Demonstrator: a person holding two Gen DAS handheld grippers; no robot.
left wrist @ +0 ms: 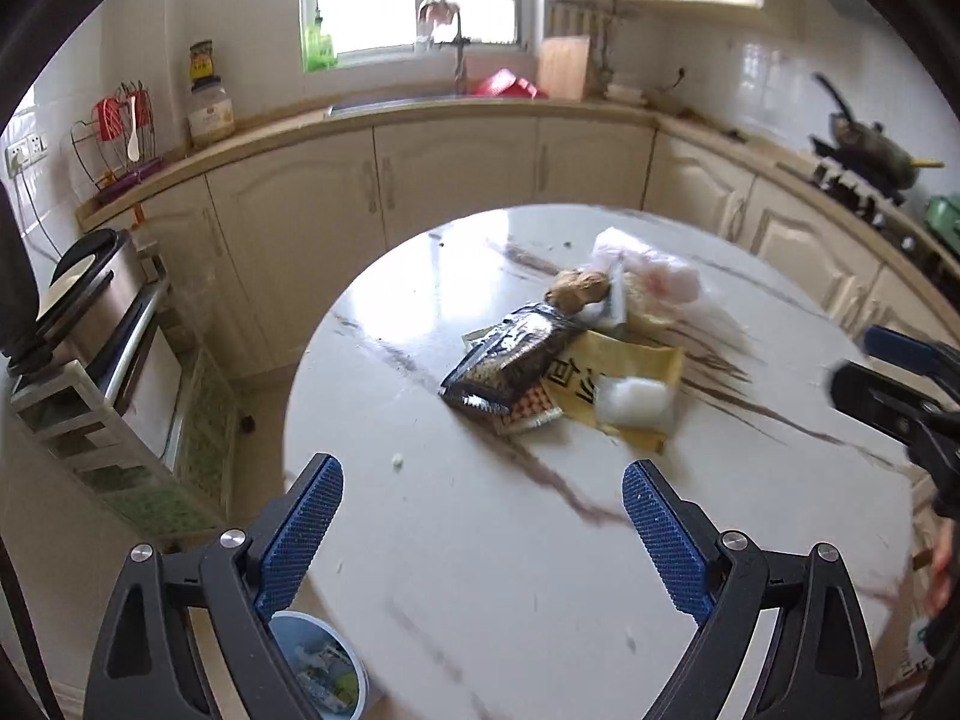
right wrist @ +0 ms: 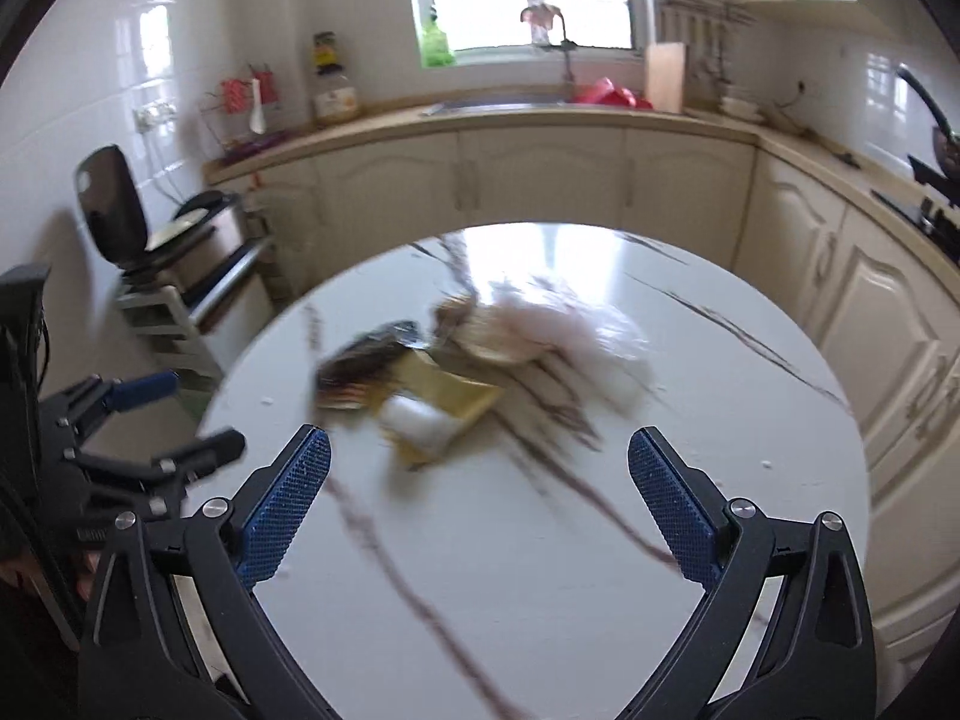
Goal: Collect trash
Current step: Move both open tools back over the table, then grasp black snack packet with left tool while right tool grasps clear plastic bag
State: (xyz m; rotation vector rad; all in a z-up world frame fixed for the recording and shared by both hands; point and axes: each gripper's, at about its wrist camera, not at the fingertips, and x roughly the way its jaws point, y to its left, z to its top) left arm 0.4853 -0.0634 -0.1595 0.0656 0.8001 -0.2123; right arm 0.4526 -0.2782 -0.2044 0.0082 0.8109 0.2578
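Left view only: round blue-rimmed bin under the round white marble table.
Trash: black foil wrapper, yellow packet, perhaps a pink plastic bag, blurred.
Jaws: left gripper and right gripper both spread, empty.

A round white marble-patterned table carries a heap of trash near its middle: black foil wrapper, yellow packet, crumpled clear plastic bag.

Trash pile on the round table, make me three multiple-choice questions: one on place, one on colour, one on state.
1. Where is the trash pile?
A. middle of the marble table
B. in the sink
C. on the floor

2. What colour are the tool pads?
A. red
B. blue
C. green

3. How is the left tool?
A. shut on a wrapper
B. open, holding nothing
C. out of view

Answers: 1 A, wrappers lie mid-table; 2 B, blue textured pads show; 3 B, fingers spread with bare table between them.
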